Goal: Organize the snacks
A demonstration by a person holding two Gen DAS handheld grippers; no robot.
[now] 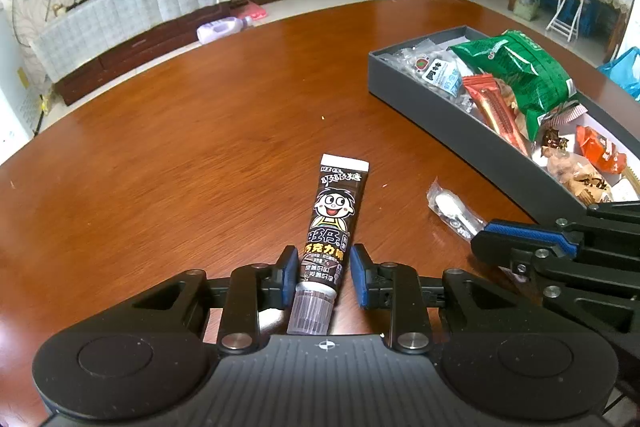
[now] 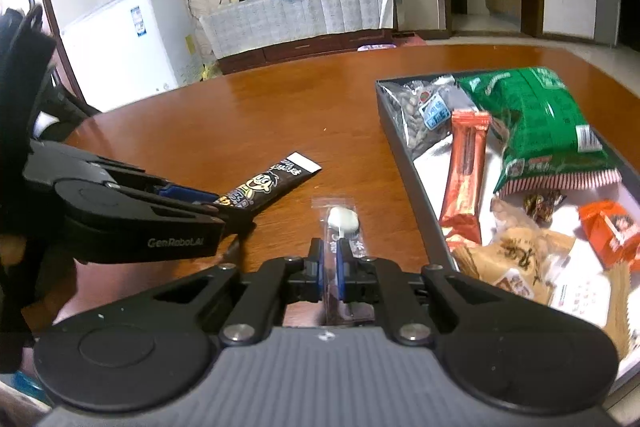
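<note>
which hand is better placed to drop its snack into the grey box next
Right, probably. The right gripper is shut on the clear lollipop packet right beside the grey box. The left gripper holds the chocolate tube farther from the box.

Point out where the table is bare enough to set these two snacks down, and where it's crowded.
Bare wood lies left of and beyond the chocolate tube, out to the table edge, and between the tube and the grey box. The box is packed: green bag, orange bar, small packets. Only its near-left wall leaves a gap beside the wrapped candy.
</note>
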